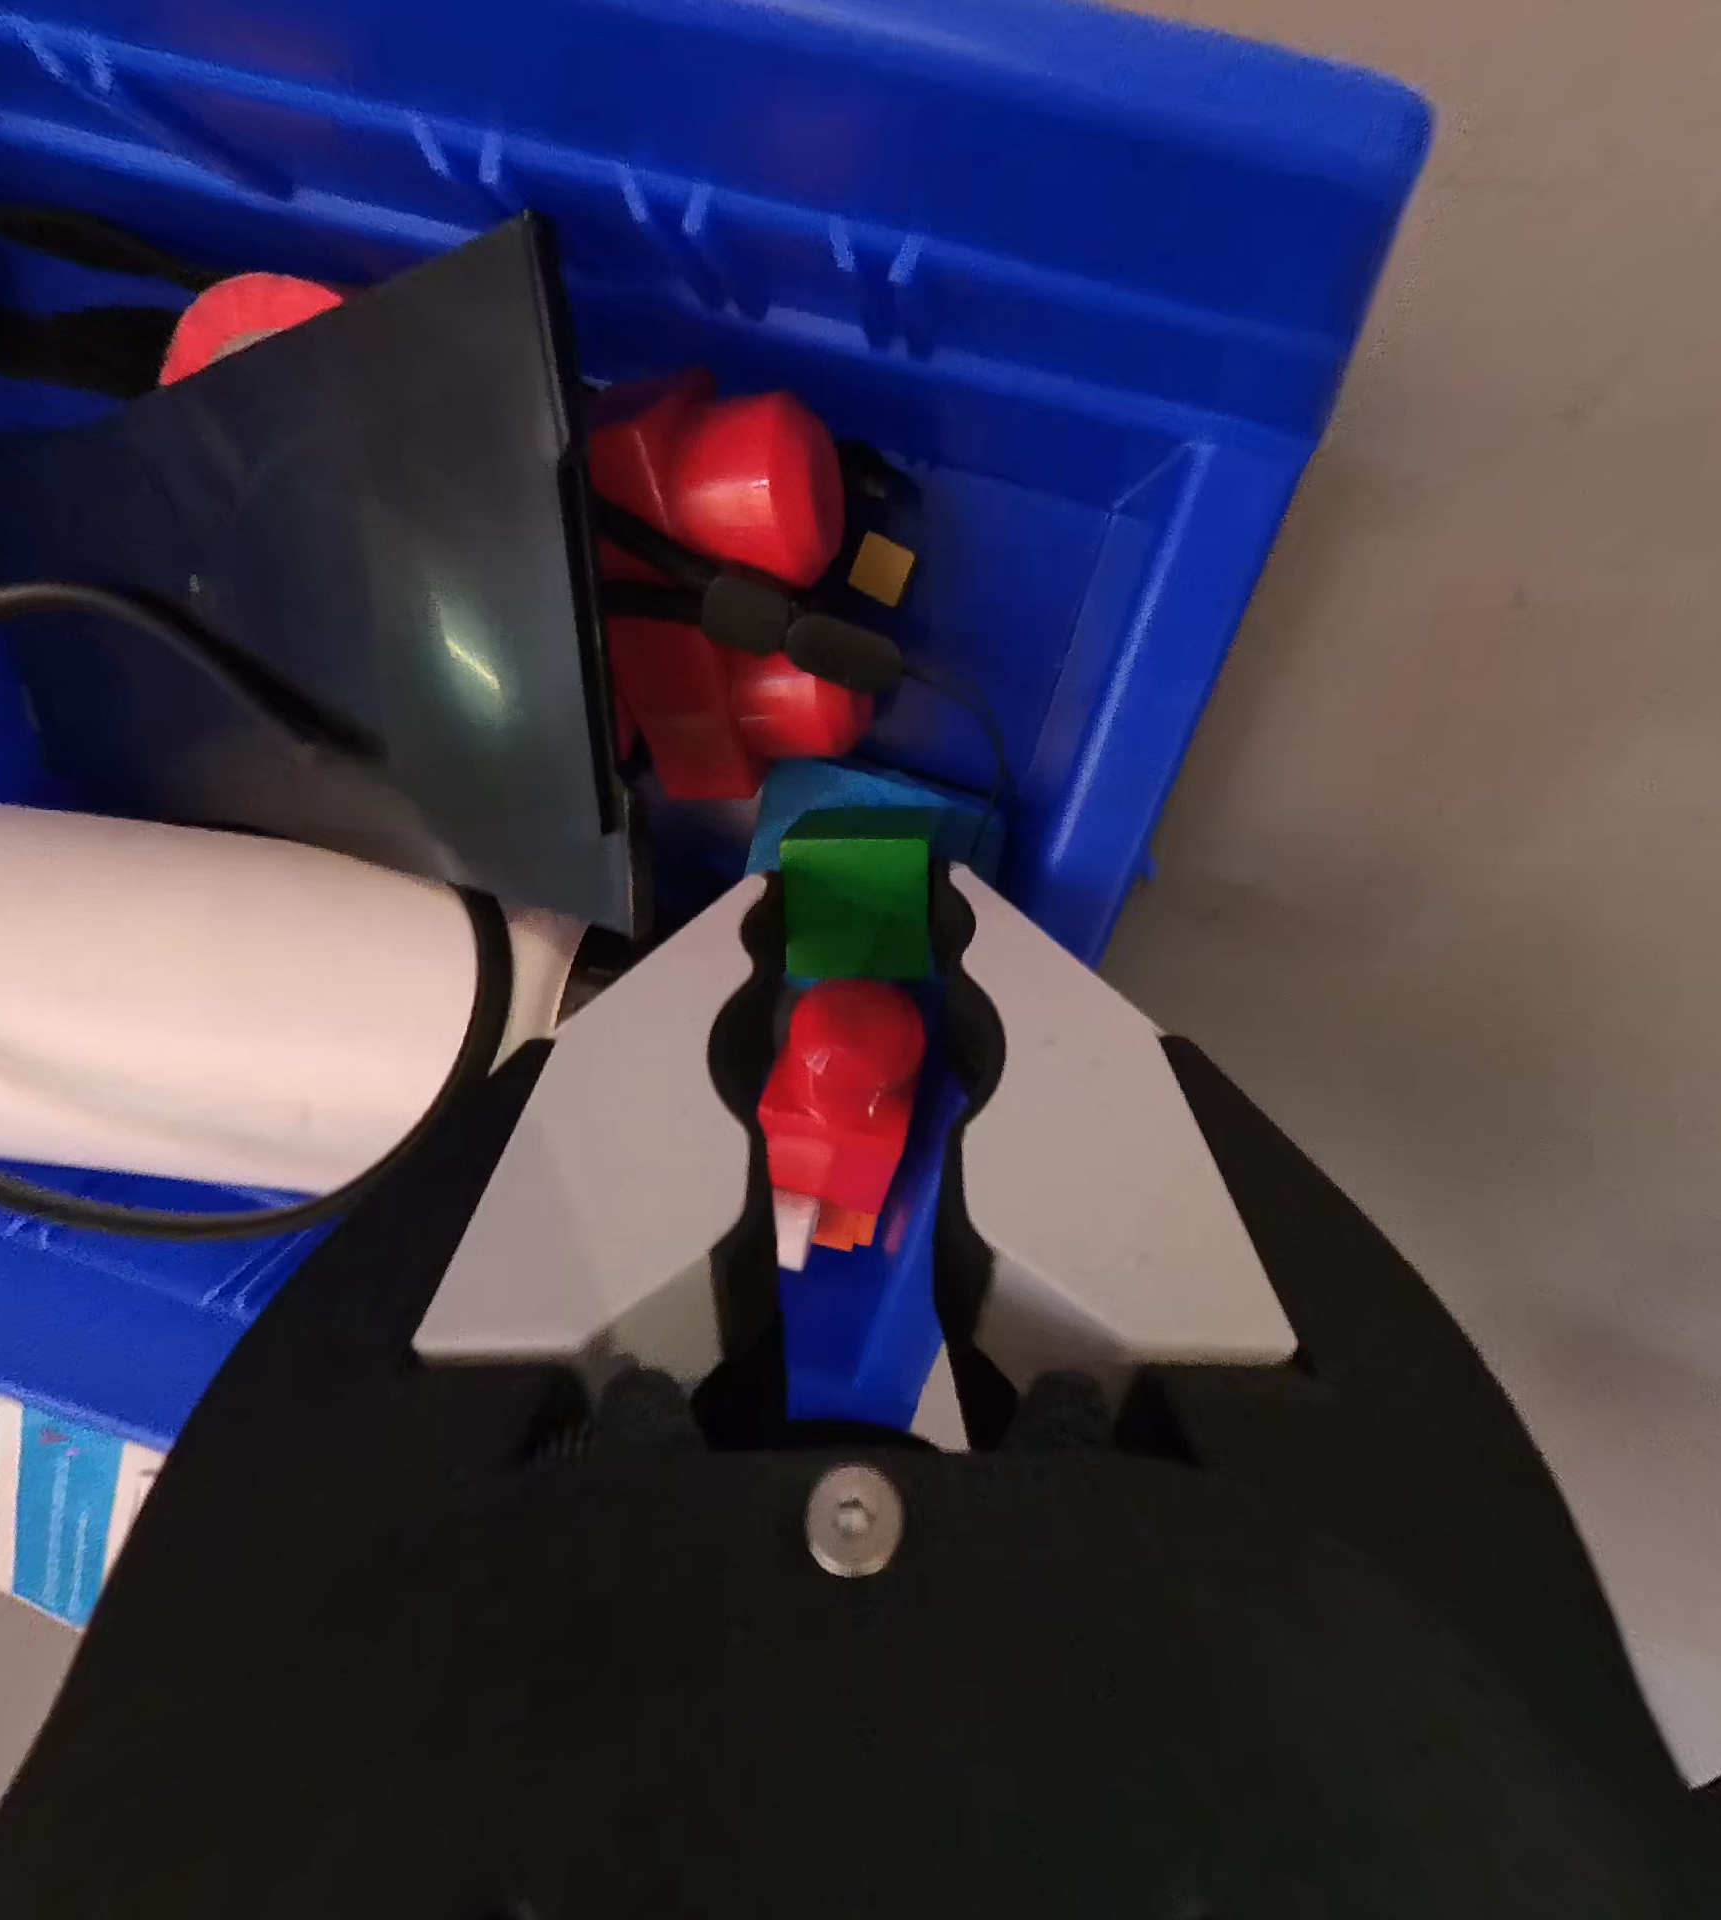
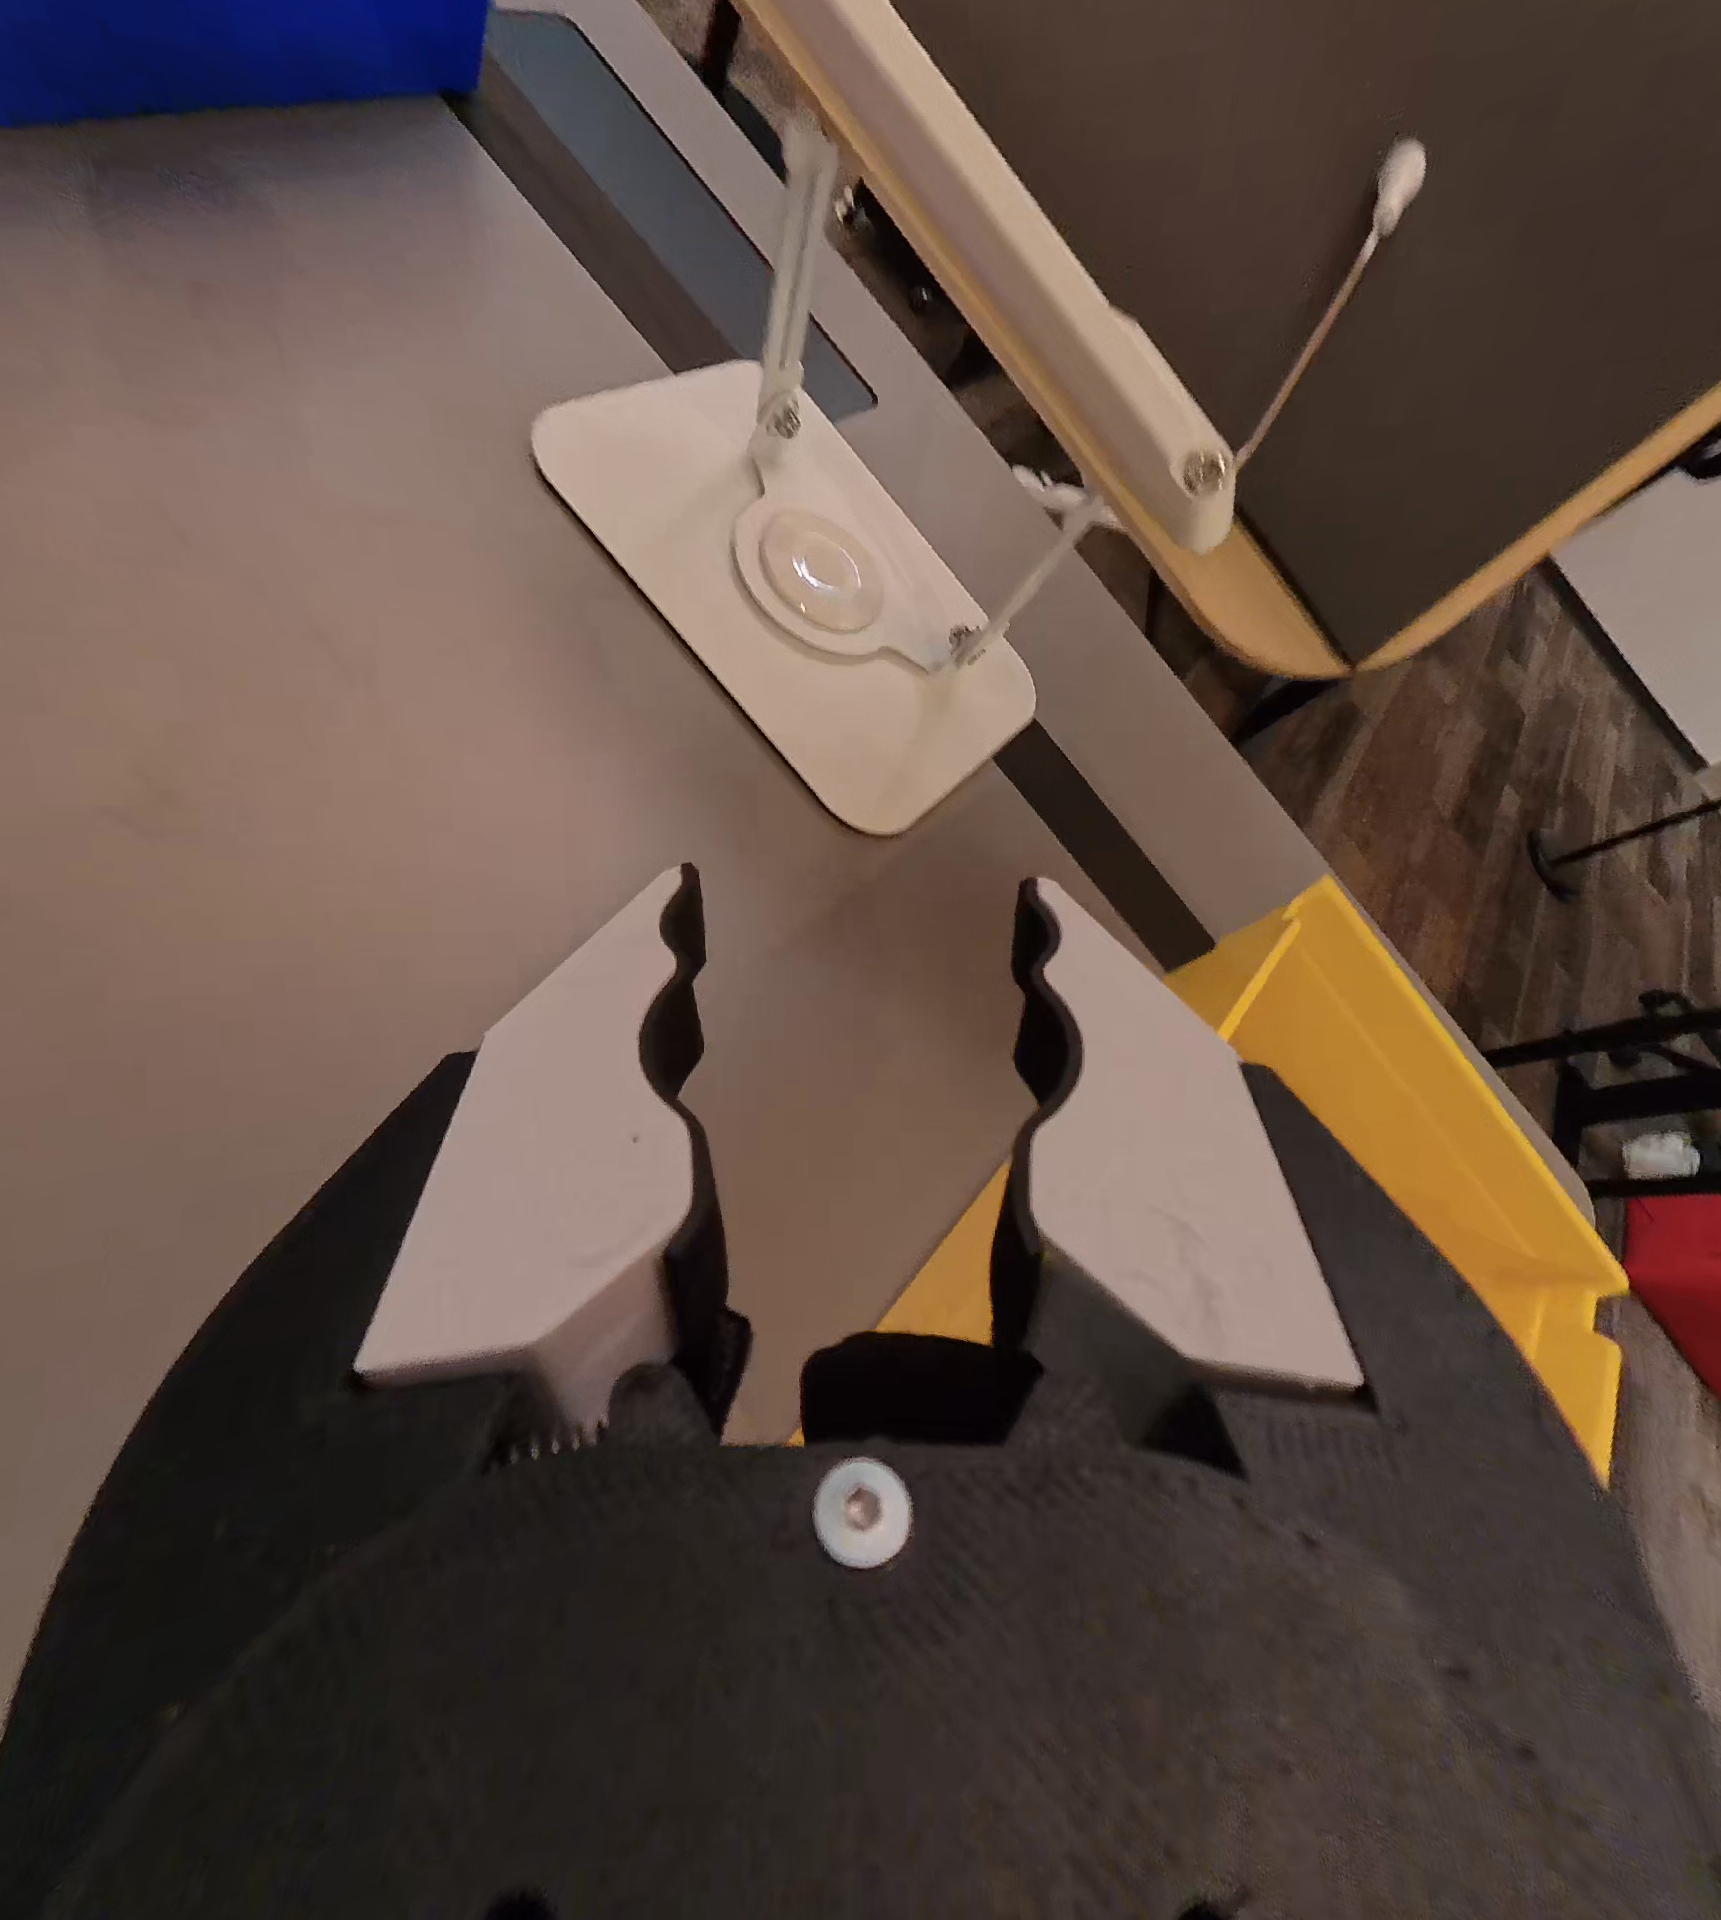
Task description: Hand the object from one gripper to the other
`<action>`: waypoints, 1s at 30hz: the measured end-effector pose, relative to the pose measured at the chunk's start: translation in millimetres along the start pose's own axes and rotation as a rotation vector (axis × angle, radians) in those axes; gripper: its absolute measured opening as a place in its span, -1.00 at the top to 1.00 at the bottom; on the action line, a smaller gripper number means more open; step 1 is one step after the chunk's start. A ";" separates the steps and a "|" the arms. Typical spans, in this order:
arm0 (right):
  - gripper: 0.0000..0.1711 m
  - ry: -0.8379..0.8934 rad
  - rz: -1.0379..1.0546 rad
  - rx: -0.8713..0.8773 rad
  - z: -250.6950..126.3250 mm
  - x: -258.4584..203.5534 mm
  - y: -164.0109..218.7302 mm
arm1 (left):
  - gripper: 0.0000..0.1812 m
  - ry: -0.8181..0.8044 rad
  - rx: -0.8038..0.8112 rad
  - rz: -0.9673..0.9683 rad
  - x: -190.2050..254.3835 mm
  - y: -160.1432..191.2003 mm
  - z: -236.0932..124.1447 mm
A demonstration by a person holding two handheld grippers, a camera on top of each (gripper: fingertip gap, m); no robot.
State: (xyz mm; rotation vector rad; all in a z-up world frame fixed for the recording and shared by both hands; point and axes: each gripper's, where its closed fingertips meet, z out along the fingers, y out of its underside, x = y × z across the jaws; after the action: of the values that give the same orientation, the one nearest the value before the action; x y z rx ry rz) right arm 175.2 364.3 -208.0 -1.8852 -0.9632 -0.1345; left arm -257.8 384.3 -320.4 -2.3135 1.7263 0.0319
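In the left wrist view my left gripper (image 1: 856, 894) reaches into the right end of a blue bin (image 1: 1147, 343). Its fingertips are closed on both sides of a green block (image 1: 854, 909). A small red piece (image 1: 843, 1081) lies below, in the gap between the fingers, beside orange and white bits. A blue block (image 1: 871, 795) sits just beyond the green one. In the right wrist view my right gripper (image 2: 861, 894) is open and empty, held over the grey table (image 2: 212, 623).
The bin also holds red blocks (image 1: 731, 488) wrapped in black cables, a dark flat panel (image 1: 368, 582) and a white cylinder (image 1: 160, 997). A white lamp base (image 2: 783, 592) stands ahead of the right gripper. A yellow bin (image 2: 1375, 1122) sits at the table's right edge. Spacing between my two grippers at the tips: around 45 cm.
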 end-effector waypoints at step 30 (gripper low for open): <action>0.50 -0.164 -0.737 0.721 -87.0 -166.2 -198.9 | 0.72 0.800 1.459 -0.272 173.6 -221.9 -225.0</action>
State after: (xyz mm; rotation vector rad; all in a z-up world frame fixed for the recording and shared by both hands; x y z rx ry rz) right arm -44.6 242.9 -99.7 -0.8417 -1.5366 -0.0519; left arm -26.6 231.4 -89.9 -1.3269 0.8918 -1.7112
